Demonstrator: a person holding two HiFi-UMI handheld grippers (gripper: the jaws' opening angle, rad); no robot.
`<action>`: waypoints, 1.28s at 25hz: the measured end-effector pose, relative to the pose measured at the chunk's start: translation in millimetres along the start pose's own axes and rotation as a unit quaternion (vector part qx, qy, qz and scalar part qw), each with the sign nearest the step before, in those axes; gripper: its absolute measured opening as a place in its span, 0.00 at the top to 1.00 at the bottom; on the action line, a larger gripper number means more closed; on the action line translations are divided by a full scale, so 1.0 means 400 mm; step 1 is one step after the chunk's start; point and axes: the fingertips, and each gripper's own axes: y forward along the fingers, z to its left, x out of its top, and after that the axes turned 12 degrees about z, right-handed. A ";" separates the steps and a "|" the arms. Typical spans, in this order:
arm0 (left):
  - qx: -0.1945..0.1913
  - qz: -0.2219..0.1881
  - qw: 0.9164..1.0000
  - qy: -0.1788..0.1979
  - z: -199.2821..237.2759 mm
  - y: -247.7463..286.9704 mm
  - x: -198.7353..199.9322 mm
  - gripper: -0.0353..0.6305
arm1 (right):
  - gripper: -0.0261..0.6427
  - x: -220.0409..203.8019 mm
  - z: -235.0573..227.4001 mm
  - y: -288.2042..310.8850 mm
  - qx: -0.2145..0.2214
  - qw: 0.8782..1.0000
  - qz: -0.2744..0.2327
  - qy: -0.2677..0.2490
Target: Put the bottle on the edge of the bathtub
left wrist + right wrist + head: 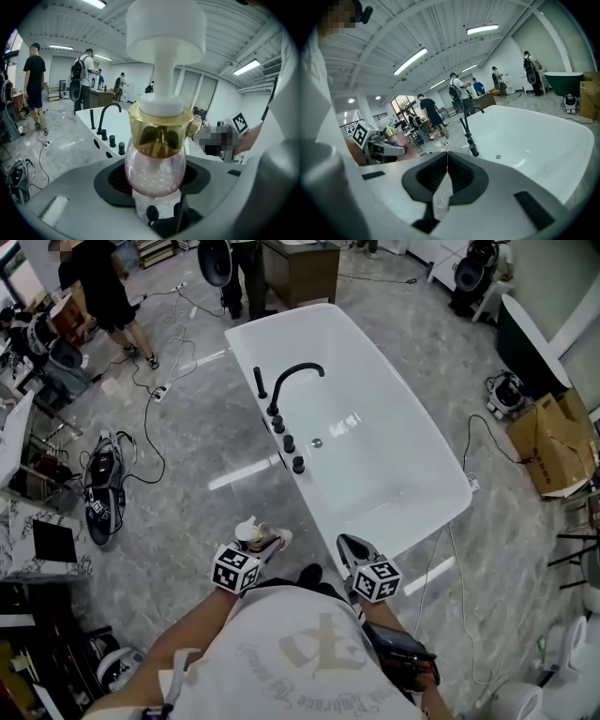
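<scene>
A bottle [251, 532] with a round pink body [154, 164], a gold collar and a white pump top stands upright between the jaws of my left gripper [154, 180], which is shut on it. In the head view the left gripper [262, 540] is held a little short of the near end of the white bathtub [366, 381]. Beside it my right gripper [349, 547] is shut with nothing in it, its jaw tips touching [446, 155]. The tub [543, 136] carries a black arched faucet [291, 376] and several black knobs on its left rim.
Cables [159, 381] and gear bags [103, 488] lie on the grey floor left of the tub. People [103, 287] stand at the back. A cardboard box [558, 442] and a dark tub [525, 343] are at the right. A cable [459, 615] runs by the near right corner.
</scene>
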 end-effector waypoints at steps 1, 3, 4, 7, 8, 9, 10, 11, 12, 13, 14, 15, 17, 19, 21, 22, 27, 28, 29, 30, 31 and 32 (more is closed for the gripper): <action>0.001 0.001 1.000 -0.001 0.002 0.007 0.008 0.61 | 0.95 0.004 -0.008 0.003 0.002 1.000 0.000 0.001; 0.001 0.002 1.000 -0.004 0.001 0.018 0.023 0.61 | 0.95 0.008 -0.019 0.008 0.006 1.000 0.003 0.003; 0.001 0.002 1.000 -0.005 0.000 0.023 0.031 0.61 | 0.95 0.010 -0.024 0.010 0.008 1.000 0.005 0.003; 0.002 0.005 1.000 -0.003 -0.003 0.035 0.046 0.61 | 0.95 0.013 -0.035 0.015 0.012 1.000 0.008 0.006; 0.002 0.006 1.000 -0.002 -0.003 0.037 0.048 0.61 | 0.95 0.012 -0.038 0.016 0.013 1.000 0.009 0.008; 0.002 0.007 1.000 -0.002 -0.001 0.040 0.050 0.61 | 0.95 0.012 -0.041 0.019 0.013 1.000 0.009 0.008; 0.002 0.007 1.000 -0.001 0.002 0.044 0.052 0.61 | 0.95 0.012 -0.045 0.021 0.013 1.000 0.010 0.009; 0.003 0.008 1.000 0.000 0.006 0.047 0.053 0.61 | 0.95 0.012 -0.048 0.023 0.012 1.000 0.009 0.010; 0.002 0.010 1.000 0.001 0.010 0.051 0.054 0.61 | 0.95 0.012 -0.051 0.025 0.011 1.000 0.008 0.012; 0.002 0.012 1.000 0.002 0.013 0.056 0.055 0.61 | 0.95 0.011 -0.054 0.025 0.009 1.000 0.007 0.014; 0.001 0.014 1.000 0.004 0.016 0.061 0.056 0.61 | 0.95 0.009 -0.058 0.025 0.007 1.000 0.007 0.017; -0.001 0.015 1.000 0.006 0.019 0.066 0.058 0.61 | 0.95 0.007 -0.063 0.026 0.004 1.000 0.006 0.020; -0.005 0.019 1.000 0.010 0.025 0.077 0.064 0.61 | 0.95 0.005 -0.071 0.026 -0.002 1.000 0.005 0.026; -0.009 0.024 1.000 0.016 0.031 0.088 0.073 0.61 | 0.95 0.007 -0.078 0.024 -0.009 0.999 0.003 0.034; -0.014 0.030 0.999 0.023 0.036 0.107 0.085 0.61 | 0.95 0.010 -0.090 0.022 -0.017 0.999 0.002 0.042; -0.017 0.033 0.999 0.028 0.040 0.118 0.093 0.61 | 0.95 0.011 -0.098 0.023 -0.020 0.999 0.002 0.045; -0.035 0.047 0.997 0.060 0.068 0.173 0.137 0.61 | 0.95 0.034 -0.125 0.041 -0.042 0.997 0.000 0.060; -0.038 0.049 0.996 0.065 0.076 0.184 0.145 0.61 | 0.95 0.043 -0.129 0.046 -0.044 0.997 -0.002 0.062; -0.041 0.052 0.995 0.070 0.082 0.194 0.154 0.61 | 0.95 0.052 -0.134 0.051 -0.047 0.997 -0.004 0.064; -0.043 0.053 0.995 0.075 0.086 0.205 0.163 0.61 | 0.95 0.060 -0.140 0.054 -0.050 0.997 -0.005 0.066; -0.045 0.055 0.994 0.079 0.089 0.217 0.172 0.61 | 0.95 0.067 -0.147 0.057 -0.053 0.996 -0.005 0.067; -0.048 0.056 0.994 0.084 0.092 0.227 0.181 0.61 | 0.95 0.073 -0.155 0.059 -0.056 0.996 -0.006 0.068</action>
